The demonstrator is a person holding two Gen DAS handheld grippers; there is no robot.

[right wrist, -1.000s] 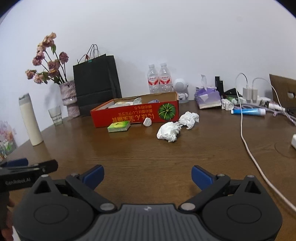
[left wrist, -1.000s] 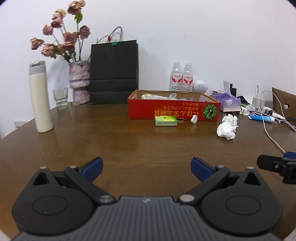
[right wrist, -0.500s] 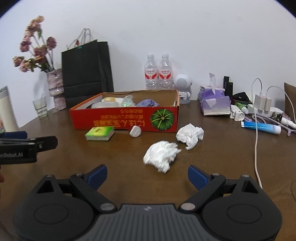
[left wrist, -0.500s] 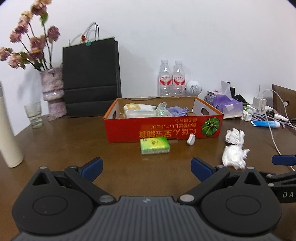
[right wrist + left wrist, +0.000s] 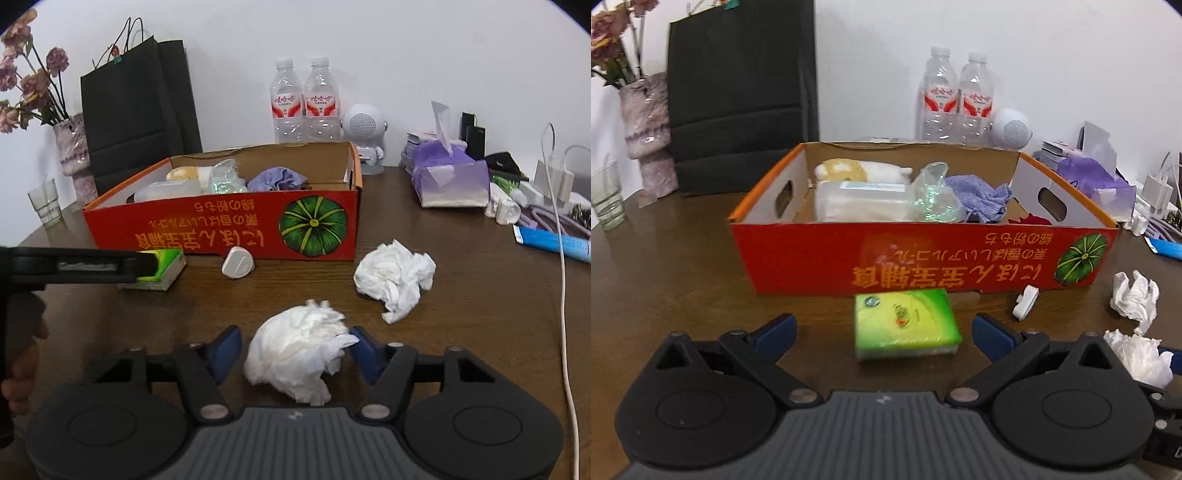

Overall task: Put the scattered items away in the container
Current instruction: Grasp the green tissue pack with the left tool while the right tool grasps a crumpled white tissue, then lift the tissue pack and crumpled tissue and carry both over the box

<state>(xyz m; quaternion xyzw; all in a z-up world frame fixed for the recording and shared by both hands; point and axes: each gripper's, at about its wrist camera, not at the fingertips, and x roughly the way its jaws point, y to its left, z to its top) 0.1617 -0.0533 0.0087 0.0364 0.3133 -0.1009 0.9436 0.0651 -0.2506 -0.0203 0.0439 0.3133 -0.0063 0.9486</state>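
A red cardboard box (image 5: 923, 254) (image 5: 221, 229) holds a bottle, a plastic wrap and a purple cloth. In front of it lie a green tissue pack (image 5: 905, 325) (image 5: 168, 262), a small white plug (image 5: 1026, 301) (image 5: 238, 263) and two crumpled white tissues. My left gripper (image 5: 882, 328) is open, with the green pack lying between its blue fingertips. My right gripper (image 5: 291, 343) straddles the nearer tissue (image 5: 295, 354) (image 5: 1141, 354) and its jaws are closing; the right pad touches it, the left pad stands just off it. The farther tissue (image 5: 395, 275) (image 5: 1134, 295) lies loose.
Behind the box stand a black paper bag (image 5: 133, 107), a vase of dried flowers (image 5: 74, 147), a glass (image 5: 46, 203), two water bottles (image 5: 306, 99) and a white speaker (image 5: 364, 127). At right are a purple tissue pack (image 5: 448, 181), a blue tube (image 5: 554, 243) and a white cable (image 5: 563, 295).
Both grippers have come forward toward the box. The left now brackets the green pack. The right has reached the nearer tissue and its jaws have narrowed around it.
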